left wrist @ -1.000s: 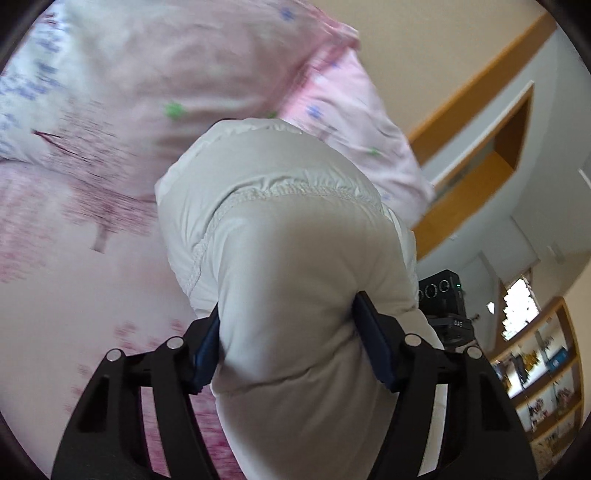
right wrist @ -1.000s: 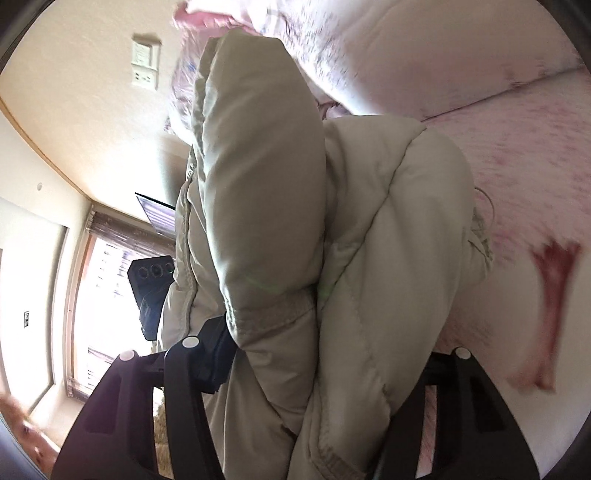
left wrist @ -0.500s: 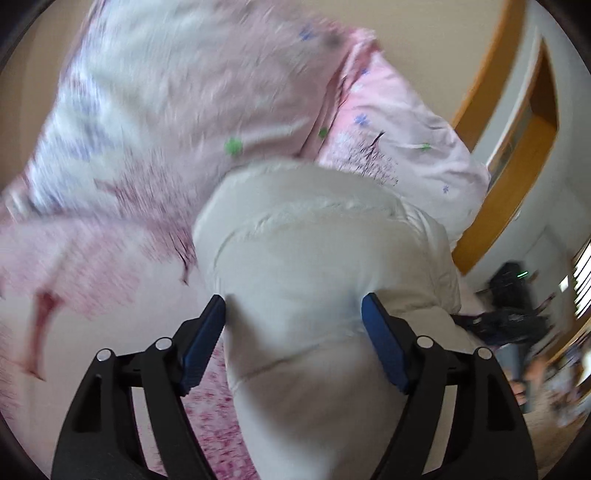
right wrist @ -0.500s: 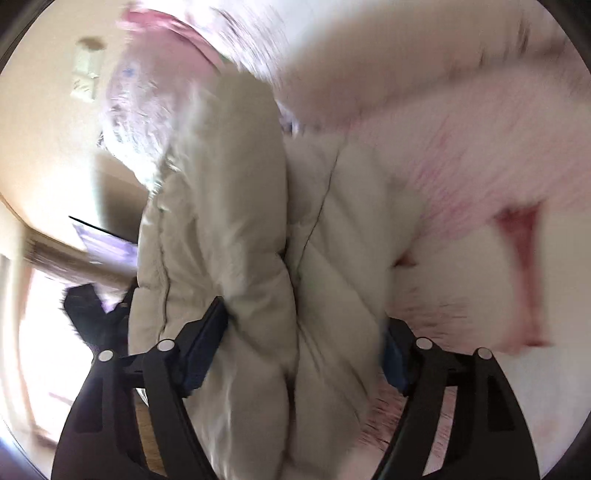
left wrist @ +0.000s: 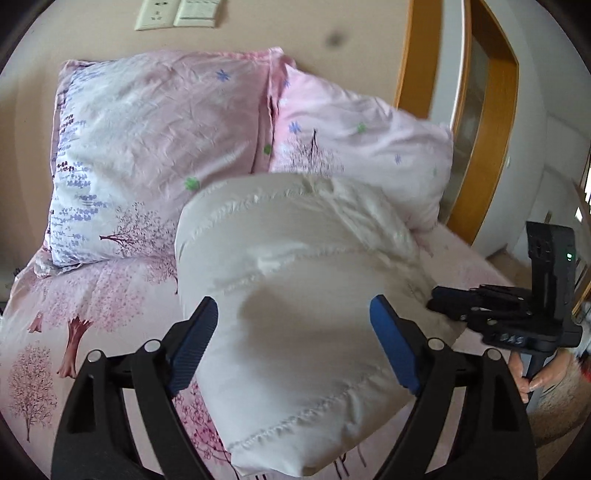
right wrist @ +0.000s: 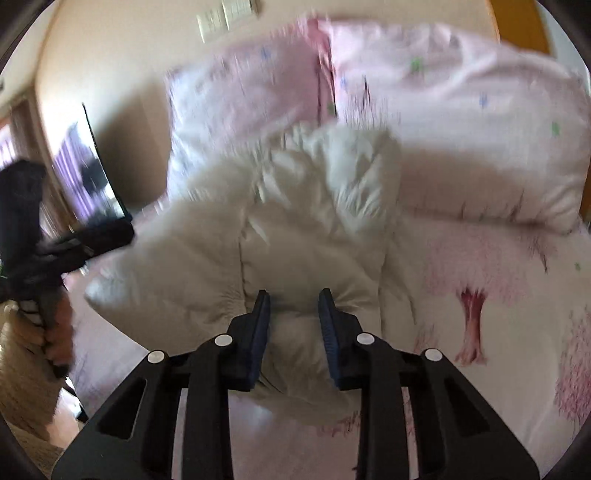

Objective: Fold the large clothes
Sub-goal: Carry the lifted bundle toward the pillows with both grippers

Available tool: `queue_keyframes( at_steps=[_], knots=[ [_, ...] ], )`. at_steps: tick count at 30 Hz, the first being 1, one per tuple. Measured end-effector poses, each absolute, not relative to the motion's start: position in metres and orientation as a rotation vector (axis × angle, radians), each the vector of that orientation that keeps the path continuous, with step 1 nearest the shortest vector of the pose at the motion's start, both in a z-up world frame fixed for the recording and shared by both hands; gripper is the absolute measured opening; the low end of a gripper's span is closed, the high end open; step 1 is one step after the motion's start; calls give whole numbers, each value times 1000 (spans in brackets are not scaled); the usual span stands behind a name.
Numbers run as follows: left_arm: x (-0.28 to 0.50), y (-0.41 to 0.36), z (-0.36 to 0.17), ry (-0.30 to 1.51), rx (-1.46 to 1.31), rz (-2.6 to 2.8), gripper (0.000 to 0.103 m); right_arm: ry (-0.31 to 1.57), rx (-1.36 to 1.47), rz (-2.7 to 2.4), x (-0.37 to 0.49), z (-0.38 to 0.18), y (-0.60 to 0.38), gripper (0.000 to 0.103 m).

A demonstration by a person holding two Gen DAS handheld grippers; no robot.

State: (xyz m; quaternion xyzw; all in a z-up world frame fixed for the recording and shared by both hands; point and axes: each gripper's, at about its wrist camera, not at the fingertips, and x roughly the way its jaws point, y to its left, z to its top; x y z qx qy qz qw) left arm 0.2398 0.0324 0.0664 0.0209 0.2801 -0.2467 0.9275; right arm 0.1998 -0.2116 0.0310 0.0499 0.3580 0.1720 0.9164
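Right wrist: gripper [right wrist: 294, 321] pinching jacket [right wrist: 295, 236].

One white puffy jacket [left wrist: 295, 295] lies on one bed [left wrist: 110, 295], and two pink pillows, one on the left [left wrist: 155, 147] and one on the right [left wrist: 362, 155], lean at its head. Two grippers show, the left [left wrist: 291, 332] and the right [right wrist: 293, 314]. One wall plate [left wrist: 175, 14] sits above.
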Motion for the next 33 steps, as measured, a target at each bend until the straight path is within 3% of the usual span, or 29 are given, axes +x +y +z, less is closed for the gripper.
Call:
queue_keyframes(
  at_steps=[8, 13, 19, 24, 28, 33],
  knots=[
    [236, 16, 47, 610, 107, -511, 91, 874, 184, 376, 217, -1, -219, 26],
    [242, 5, 33, 655, 158, -490, 95, 825, 207, 374, 228, 37, -227, 27],
    [242, 1, 31, 657, 156, -484, 95, 725, 234, 286, 285, 87, -231, 48],
    [242, -7, 32, 646, 164, -478, 95, 883, 208, 207, 339, 56, -233, 49],
    [242, -19, 37, 600, 178, -464, 96, 985, 348, 216, 358, 25, -250, 50],
    [229, -4, 57, 535, 130, -440, 97, 953, 349, 216, 339, 35, -256, 49]
  ],
)
